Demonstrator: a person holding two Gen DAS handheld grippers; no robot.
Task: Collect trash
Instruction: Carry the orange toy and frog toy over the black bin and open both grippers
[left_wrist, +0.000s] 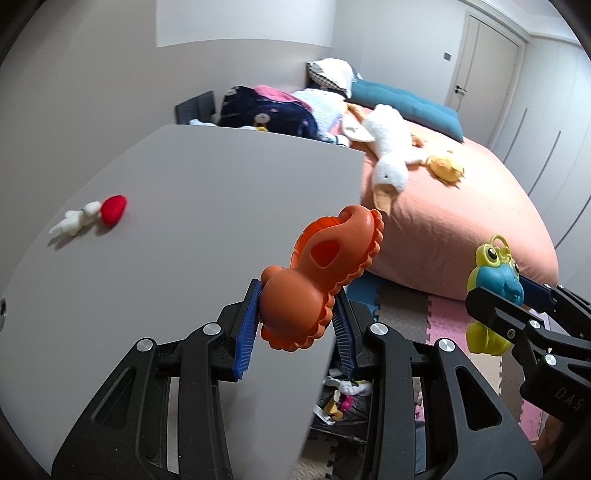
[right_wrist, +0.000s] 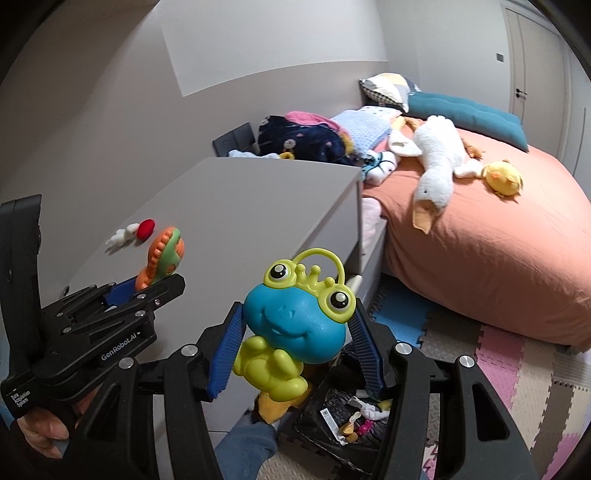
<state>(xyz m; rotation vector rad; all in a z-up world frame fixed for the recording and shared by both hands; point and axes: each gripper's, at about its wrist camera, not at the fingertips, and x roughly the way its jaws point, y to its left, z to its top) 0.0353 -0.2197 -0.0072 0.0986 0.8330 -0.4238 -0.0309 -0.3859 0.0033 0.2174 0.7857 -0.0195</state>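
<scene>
1. Right, my left gripper (left_wrist: 295, 325) is clamped on the orange toy (left_wrist: 321, 277), held in the air over the near right edge of the grey cabinet top (left_wrist: 207, 206).
2. My right gripper (right_wrist: 295, 354) is clenched around the blue-and-yellow frog toy (right_wrist: 295, 325), held up beyond the cabinet's right edge.
3. Below both, I see a black bin (right_wrist: 332, 417) on the foam mats, with scraps inside.
4. A red-and-white small toy (left_wrist: 92, 214) lies near the cabinet top's left edge.
5. The white goose plush (left_wrist: 388, 147) sprawls on the bed (left_wrist: 480, 229).
</scene>
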